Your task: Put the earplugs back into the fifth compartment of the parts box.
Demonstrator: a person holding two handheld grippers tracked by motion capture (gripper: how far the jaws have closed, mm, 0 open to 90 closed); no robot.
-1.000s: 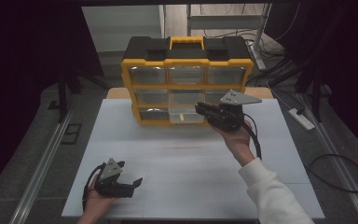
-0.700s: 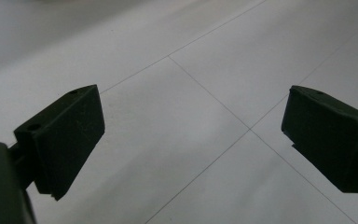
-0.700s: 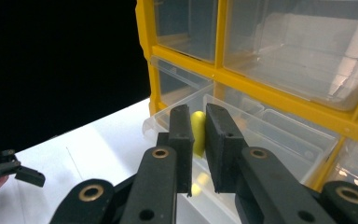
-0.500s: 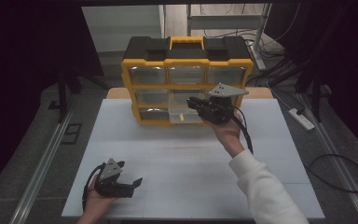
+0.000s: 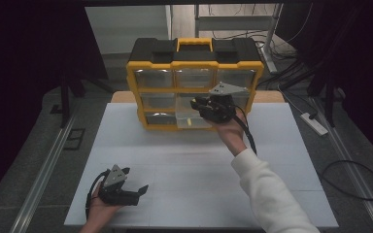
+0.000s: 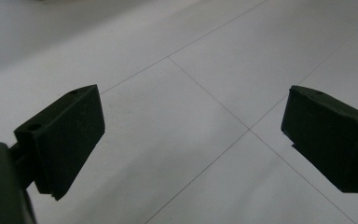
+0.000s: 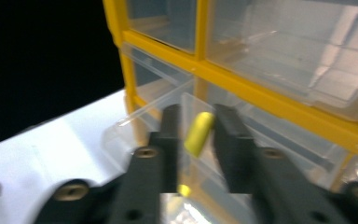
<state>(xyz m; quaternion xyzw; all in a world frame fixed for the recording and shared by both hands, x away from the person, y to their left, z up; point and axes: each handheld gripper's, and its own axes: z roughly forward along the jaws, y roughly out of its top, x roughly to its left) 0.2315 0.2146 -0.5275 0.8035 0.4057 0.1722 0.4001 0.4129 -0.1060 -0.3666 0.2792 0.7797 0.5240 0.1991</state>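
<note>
White table (image 5: 281, 160), yellow drawer organizer (image 5: 194, 82), right gripper (image 7: 196, 133) fingers around yellow capsule (image 7: 199, 133)

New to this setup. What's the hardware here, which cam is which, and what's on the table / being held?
No robot arm: a person holds a two-jaw gripper in each hand.

The high view is a fixed camera above the person's side of the white table. The other two cameras ride on the grippers and look along their black jaws.

On the table stands a yellow drawer cabinet with clear drawers; a bottom drawer is pulled out.

The left gripper rests in the hand near the table's front edge, jaws wide apart, nothing between them; its own view shows bare table.

The right gripper is raised at the cabinet, over the open drawer. A small yellow piece sits between its jaws; whether they pinch it or it is dropping I cannot tell.
</note>
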